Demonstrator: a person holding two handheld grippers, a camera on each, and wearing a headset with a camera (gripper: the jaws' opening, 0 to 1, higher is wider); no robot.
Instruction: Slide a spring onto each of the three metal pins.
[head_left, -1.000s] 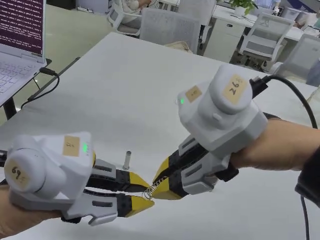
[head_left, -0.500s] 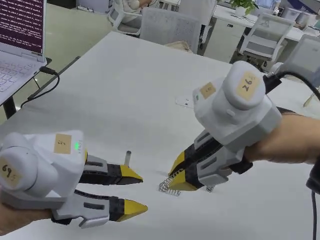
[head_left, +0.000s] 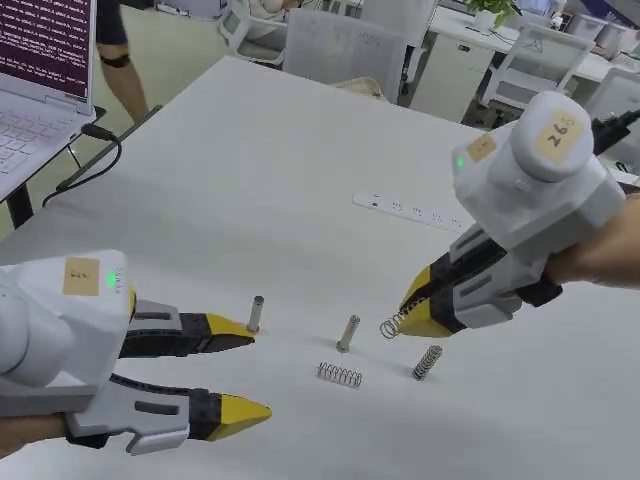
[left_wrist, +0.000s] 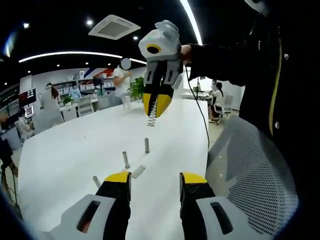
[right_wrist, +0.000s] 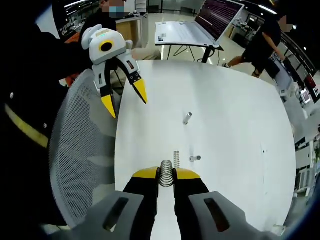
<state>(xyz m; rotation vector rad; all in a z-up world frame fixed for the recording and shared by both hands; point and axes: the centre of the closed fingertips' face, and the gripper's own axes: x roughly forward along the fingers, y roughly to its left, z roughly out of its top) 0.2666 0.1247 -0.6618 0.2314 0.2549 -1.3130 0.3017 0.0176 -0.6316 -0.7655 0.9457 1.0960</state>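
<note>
Honestly, my main worry is the thin hold. The right gripper (head_left: 420, 312) has its jaws pinched on one end of a small coil spring (head_left: 398, 322). Most of the coil sticks out free past the yellow tips, above the table (head_left: 250, 180) and just beside the bare middle pin (head_left: 347, 333). If the spring hangs off-axis on the way down, I judge it could catch on the pin's top edge, buckle, or pop out of the pinch. A sideways nudge might also tip the pin, since I can't tell whether it is fixed to the table. The left gripper (head_left: 238, 368) sits low at the near edge, jaws spread wide with nothing between them. One of its tips is near the left pin (head_left: 256, 313), so a careless move there could knock that pin. A loose spring (head_left: 340, 375) lies flat near the middle pin and could roll if bumped. Farther right, an upright spring (head_left: 427, 362) looks seated on the third pin, but the coils hide whatever is inside, so I can't confirm it. In the right gripper view the held coil is end-on, which makes its free length hard to judge.
</note>
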